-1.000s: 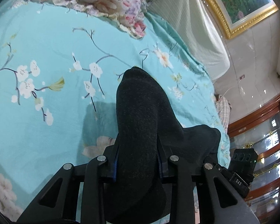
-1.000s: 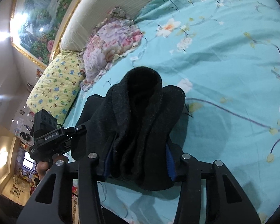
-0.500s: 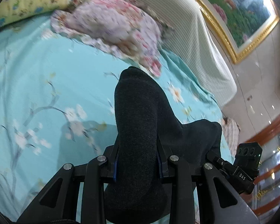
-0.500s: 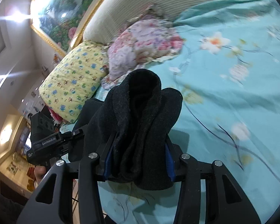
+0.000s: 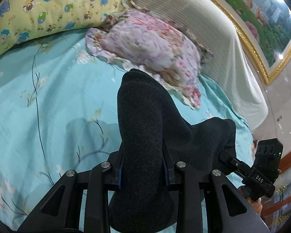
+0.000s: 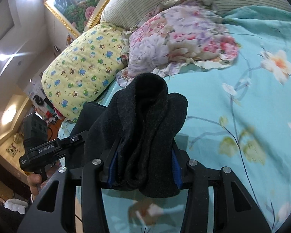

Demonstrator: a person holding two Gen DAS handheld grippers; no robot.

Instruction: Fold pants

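The dark charcoal knit pants [image 5: 143, 128] are bunched between my two grippers and held above the bed. My left gripper [image 5: 142, 167] is shut on one thick fold of them, which bulges up past the fingers. My right gripper [image 6: 143, 161] is shut on another bunched fold [image 6: 145, 120]. The cloth spans between the two. The right gripper also shows at the right of the left wrist view [image 5: 261, 169], and the left gripper at the left of the right wrist view [image 6: 40, 147]. The fingertips are hidden by cloth.
The bed has a turquoise floral sheet [image 5: 38, 106]. A pink floral pillow [image 5: 149, 44] and a yellow cartoon-print pillow [image 5: 38, 9] lie at its head, against a striped headboard [image 5: 213, 48]. A gold-framed painting [image 5: 261, 19] hangs above. Room furniture shows beyond the bed's edge [image 6: 9, 149].
Both grippers have lifted and swung toward the head of the bed with the pants still held. The pillows and headboard have come into view.
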